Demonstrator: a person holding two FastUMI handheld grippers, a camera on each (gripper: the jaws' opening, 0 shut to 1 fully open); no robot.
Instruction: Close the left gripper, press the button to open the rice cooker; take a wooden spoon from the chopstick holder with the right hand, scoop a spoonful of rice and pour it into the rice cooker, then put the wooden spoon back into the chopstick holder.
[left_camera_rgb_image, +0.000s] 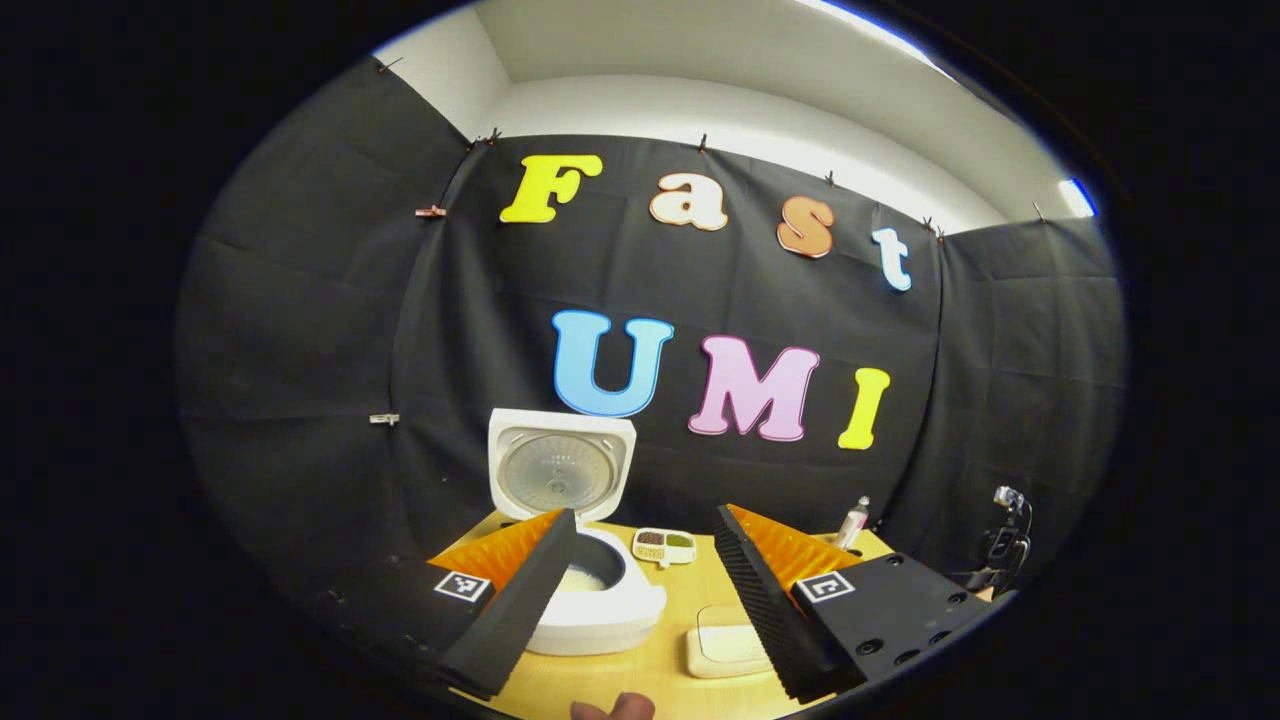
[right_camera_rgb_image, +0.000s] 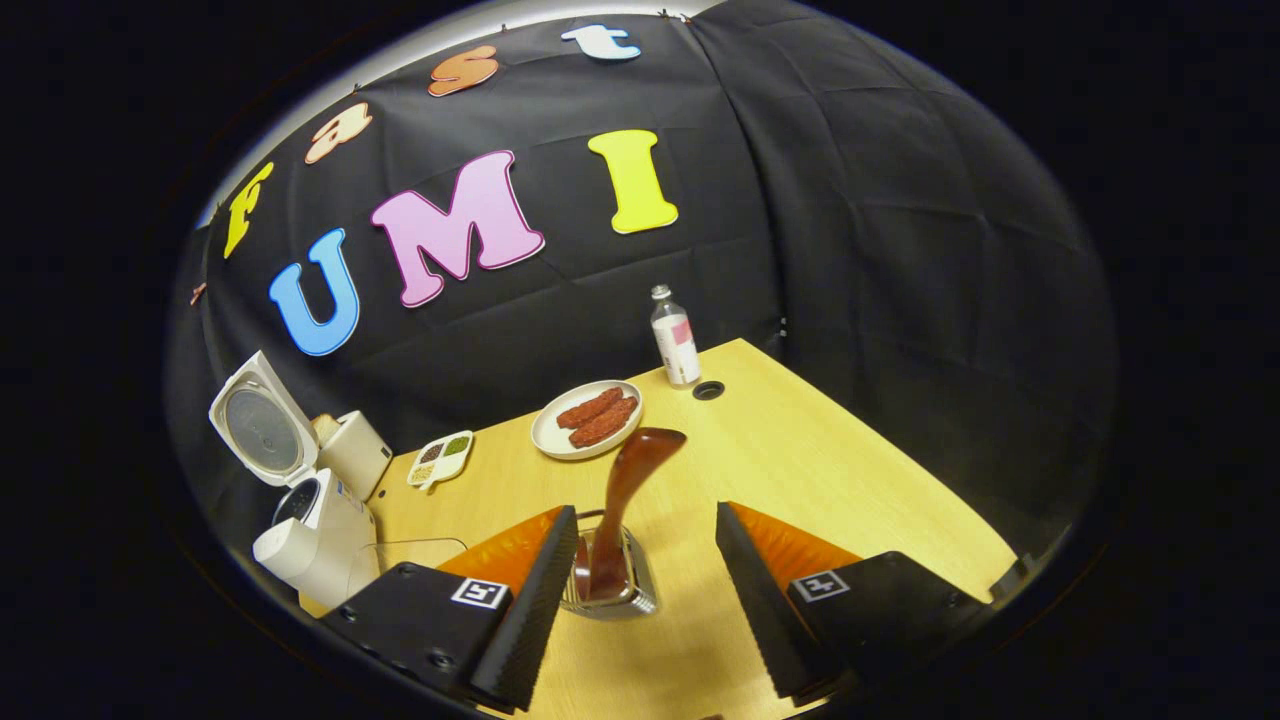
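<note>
While the right gripper (right_camera_rgb_image: 640, 590) hangs with fingers spread wide and gripping nothing, one spoon (right_camera_rgb_image: 620, 510) stands between them in the holder (right_camera_rgb_image: 625, 590), handle down, bowl up and tilted to the right, its long axis near upright. Farther off sit one plate (right_camera_rgb_image: 560, 432) with two sausages (right_camera_rgb_image: 598, 416) and one bottle (right_camera_rgb_image: 675, 340). The left gripper (left_camera_rgb_image: 645, 590) is likewise spread and empty; beyond it, one cooker (left_camera_rgb_image: 600, 610) stands with its lid (left_camera_rgb_image: 560, 470) raised, rice (left_camera_rgb_image: 583, 577) inside, and one tray (left_camera_rgb_image: 665, 545) behind.
</note>
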